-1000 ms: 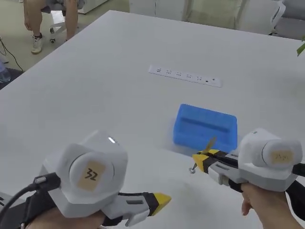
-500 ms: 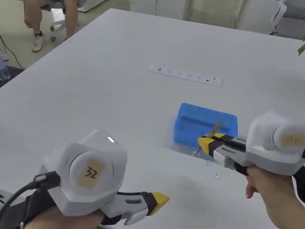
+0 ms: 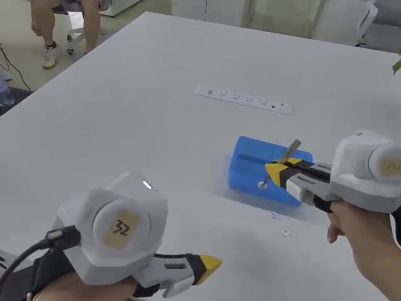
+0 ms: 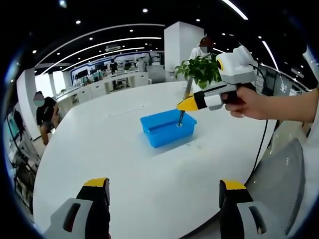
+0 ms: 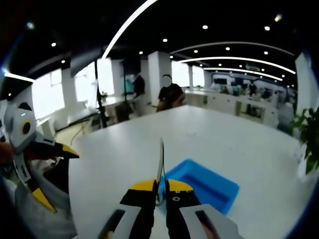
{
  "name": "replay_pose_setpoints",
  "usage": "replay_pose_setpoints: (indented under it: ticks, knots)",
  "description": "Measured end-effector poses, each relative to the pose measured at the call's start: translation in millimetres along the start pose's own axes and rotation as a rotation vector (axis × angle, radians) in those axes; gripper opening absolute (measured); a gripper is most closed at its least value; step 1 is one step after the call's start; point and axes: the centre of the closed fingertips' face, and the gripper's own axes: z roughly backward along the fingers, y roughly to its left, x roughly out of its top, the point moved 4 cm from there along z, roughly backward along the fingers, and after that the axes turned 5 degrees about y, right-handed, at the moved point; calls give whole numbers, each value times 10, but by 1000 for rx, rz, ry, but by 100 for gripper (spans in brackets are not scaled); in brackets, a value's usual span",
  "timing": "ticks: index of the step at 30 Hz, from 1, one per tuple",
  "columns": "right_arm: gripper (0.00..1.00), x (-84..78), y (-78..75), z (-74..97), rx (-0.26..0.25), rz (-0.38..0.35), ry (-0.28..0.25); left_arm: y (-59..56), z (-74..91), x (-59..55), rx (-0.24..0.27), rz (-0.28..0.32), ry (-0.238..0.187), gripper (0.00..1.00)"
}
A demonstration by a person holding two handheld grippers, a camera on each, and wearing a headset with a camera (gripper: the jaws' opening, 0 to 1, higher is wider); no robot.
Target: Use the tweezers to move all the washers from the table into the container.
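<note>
"32" on left gripper [image 3: 208, 266] sticker [image 3: 121, 228]

Blue rectangular open-top container [image 3: 240, 164] sits flat on the white surface. Thin metal tweezers [image 3: 291, 151] are clamped between the jaws of the right gripper [image 3: 276, 170], tilted with the tip pointing down over the container's near half; a small silver washer [image 3: 261, 185] is at the tip, whether it touches the container floor cannot be told. Two more small silver washers lie flat on the surface just outside the container's near wall, one [image 3: 274, 215] close to it and the other [image 3: 286, 232] a bit nearer the person, apart from each other.
</note>
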Motion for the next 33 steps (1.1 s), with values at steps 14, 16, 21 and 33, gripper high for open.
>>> replay_pose_setpoints:
  ticks: [14,16,21,33]
  knots:
    - [3,176,-134,-136,-33,15,-25,14,-22,-9,-1,-5,10,93]
    - [3,181,-165,-168,-39,15,-26,15,-26,-16,-2,-4,12,93]
    - [3,163,-284,-267,-59,14,-22,19,-39,-41,0,-1,18,93]
    - [3,-70,-541,-537,-81,11,37,20,-55,-70,-1,-1,33,93]
